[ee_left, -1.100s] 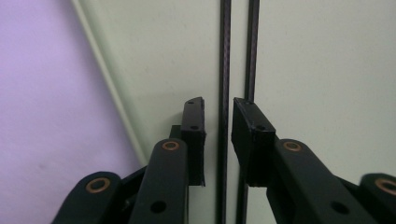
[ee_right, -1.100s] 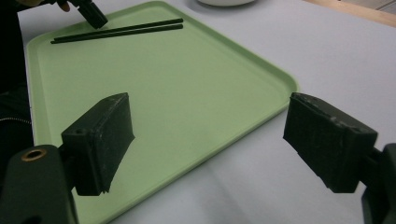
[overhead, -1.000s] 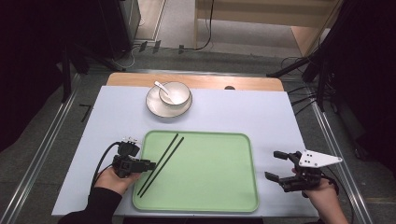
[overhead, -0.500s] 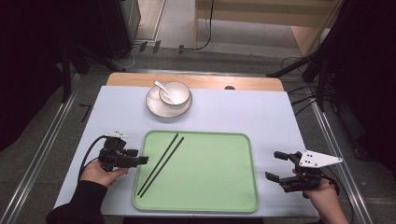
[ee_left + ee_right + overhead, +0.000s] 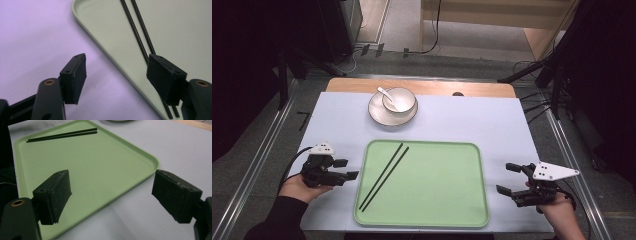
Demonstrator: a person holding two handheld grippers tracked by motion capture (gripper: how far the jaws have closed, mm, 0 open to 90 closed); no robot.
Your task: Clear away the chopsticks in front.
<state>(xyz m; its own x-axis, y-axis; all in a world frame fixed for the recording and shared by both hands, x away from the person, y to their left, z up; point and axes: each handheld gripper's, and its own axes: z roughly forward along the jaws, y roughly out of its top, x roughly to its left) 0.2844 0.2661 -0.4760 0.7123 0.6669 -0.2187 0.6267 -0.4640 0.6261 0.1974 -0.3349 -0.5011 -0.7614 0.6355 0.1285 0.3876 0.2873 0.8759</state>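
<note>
Chopsticks point(image 5: 383, 175) lie side by side in the green tray point(image 5: 447, 220), where my left gripper point(image 5: 346, 169) pinched them a second ago; that gripper has since drawn off to the tray's left, over the table point(image 5: 492, 120). Its jaws have just been opening and stand wide, holding nothing. My right gripper point(image 5: 508, 178) (just right of the tray) gapes empty too. Beyond, a spoon point(image 5: 388, 96) rests in a bowl point(image 5: 399, 101) on a plate point(image 5: 379, 116).

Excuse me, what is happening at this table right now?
A person holds a gripper in each hand beside a green tray. Two black chopsticks lie on the tray. The left gripper, jaws just opened and empty, sits left of the tray. The right gripper waits open. A bowl stands beyond the tray.
</note>
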